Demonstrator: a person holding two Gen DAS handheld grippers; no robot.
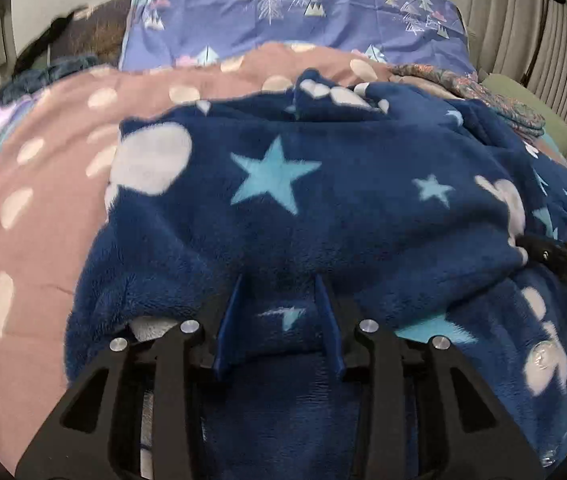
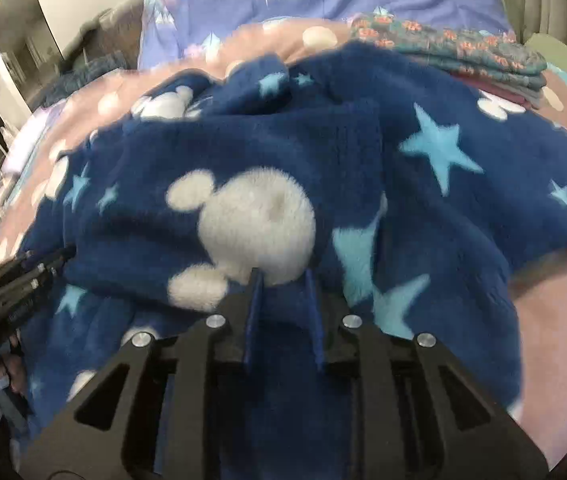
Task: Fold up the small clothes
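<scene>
Spread underneath: a pink dotted duvet. Behind it, a purple pillow with a tree print — off right, a folded floral stack and pleated curtains.

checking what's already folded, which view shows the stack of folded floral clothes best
The right wrist view: the folded floral stack sits clear at upper right, its layered edges visible behind the blue fleece garment. In the left wrist view the stack is smaller, blurrier and partly hidden by that fleece.

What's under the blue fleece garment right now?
The blue fleece garment lies on a pink spotted duvet, visible around its edges. Anything directly beneath its middle is covered and cannot be seen.
</scene>
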